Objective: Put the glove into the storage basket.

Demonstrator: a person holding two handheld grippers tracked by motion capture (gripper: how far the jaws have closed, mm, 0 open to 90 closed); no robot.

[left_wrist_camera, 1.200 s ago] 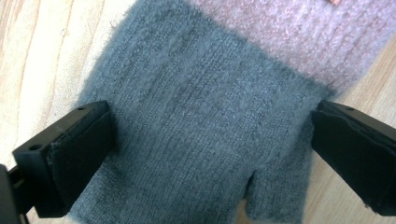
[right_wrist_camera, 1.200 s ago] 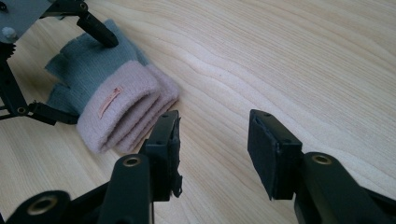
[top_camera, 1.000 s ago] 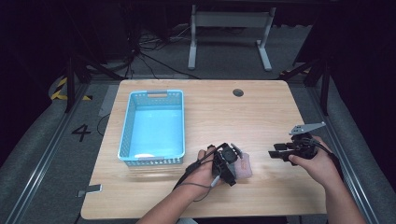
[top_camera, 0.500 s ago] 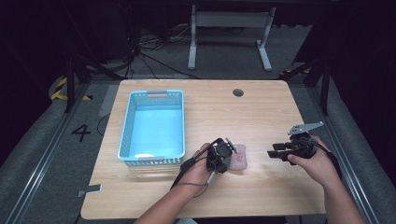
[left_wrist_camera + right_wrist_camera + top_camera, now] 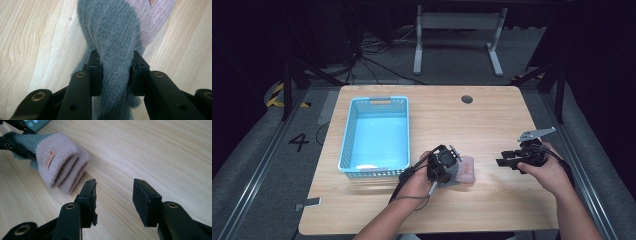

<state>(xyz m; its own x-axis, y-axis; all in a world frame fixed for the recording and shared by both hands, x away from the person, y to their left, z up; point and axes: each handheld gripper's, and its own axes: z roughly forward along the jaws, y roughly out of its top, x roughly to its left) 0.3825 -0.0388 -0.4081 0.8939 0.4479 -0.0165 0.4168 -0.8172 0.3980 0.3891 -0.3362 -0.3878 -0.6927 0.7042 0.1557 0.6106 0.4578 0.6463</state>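
High view: blue basket [image 5: 377, 102] holding nothing.

Empty blue basket [image 5: 377, 132] on wooden table [image 5: 492, 125], cables on floor [image 5: 372, 60]

Wooden table [image 5: 492, 125] — blue basket [image 5: 377, 135], knitted sock [image 5: 464, 170] on it.

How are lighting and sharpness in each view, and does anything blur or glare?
High view: table evenly lit, dark surround, soft detail, faint sheen on the blue basket floor. Left gripper view: knitted sock sharp, its weave plain; the nearest jaw parts are dim. Right gripper view: wood grain crisp, soft shadow under the sock, no glare.
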